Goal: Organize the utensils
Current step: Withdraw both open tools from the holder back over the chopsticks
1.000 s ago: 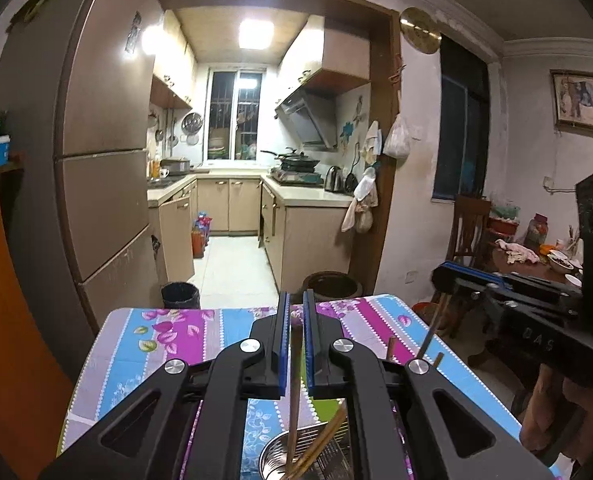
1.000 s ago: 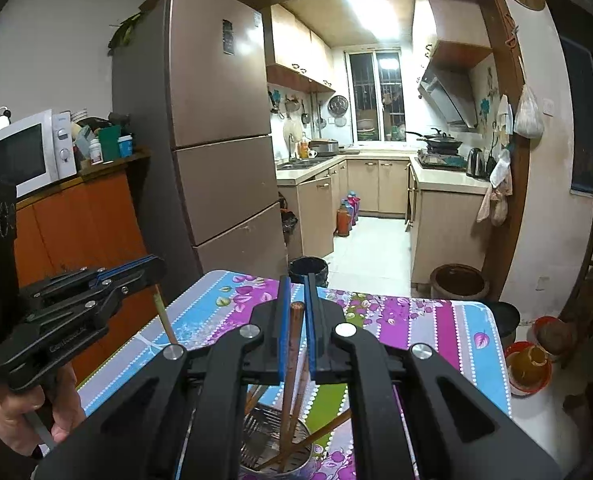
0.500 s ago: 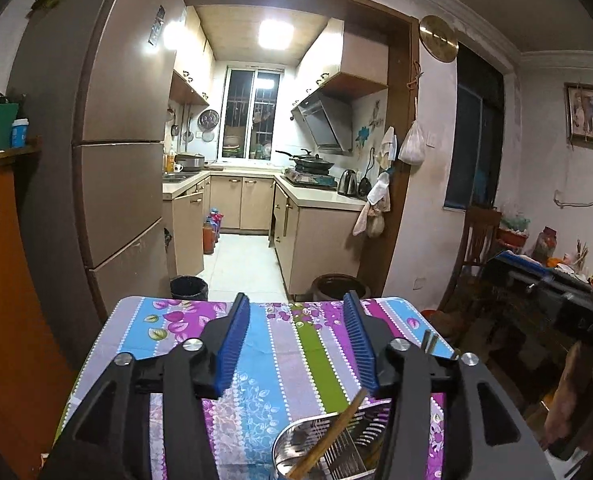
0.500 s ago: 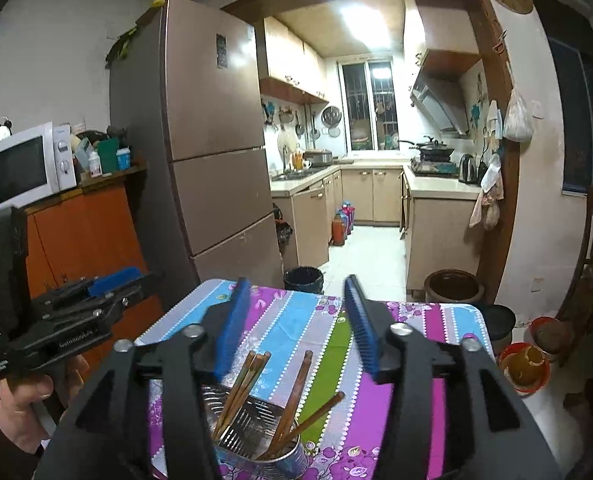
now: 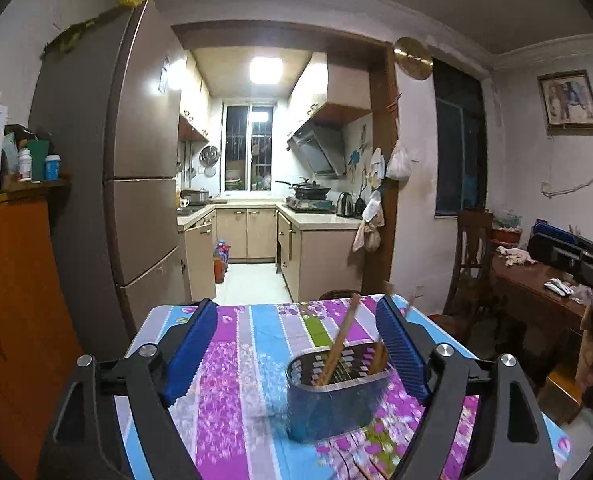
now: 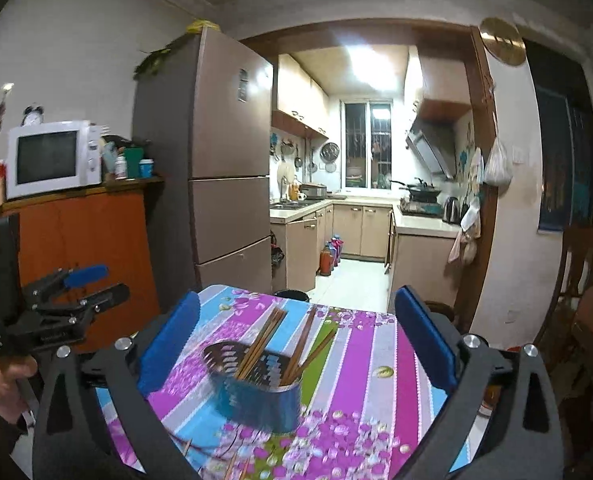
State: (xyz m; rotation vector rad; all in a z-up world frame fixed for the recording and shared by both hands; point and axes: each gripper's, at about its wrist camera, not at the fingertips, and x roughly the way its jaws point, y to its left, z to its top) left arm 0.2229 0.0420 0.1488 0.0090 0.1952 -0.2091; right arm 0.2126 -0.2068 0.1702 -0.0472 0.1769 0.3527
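Observation:
A perforated metal utensil holder (image 5: 336, 396) stands on the striped floral tablecloth (image 5: 252, 360), with wooden chopsticks (image 5: 338, 344) leaning in it. It also shows in the right wrist view (image 6: 256, 384) with several chopsticks (image 6: 292, 344) inside. My left gripper (image 5: 296, 348) is open and empty, raised behind the holder. My right gripper (image 6: 296, 340) is open and empty, also above the table. More chopsticks (image 6: 232, 464) lie on the cloth at the near edge. The left gripper (image 6: 84, 288) appears at the left of the right wrist view.
A tall brown fridge (image 5: 136, 200) and an orange cabinet (image 6: 80, 248) with a microwave (image 6: 52, 158) stand to the left. A wooden chair (image 5: 472, 256) and side table (image 5: 536, 292) are to the right. The kitchen (image 5: 252, 216) lies beyond the table.
Both grippers opened and let their chopsticks drop into the holder, then pulled back and up; the holder now sits farther ahead in both views.

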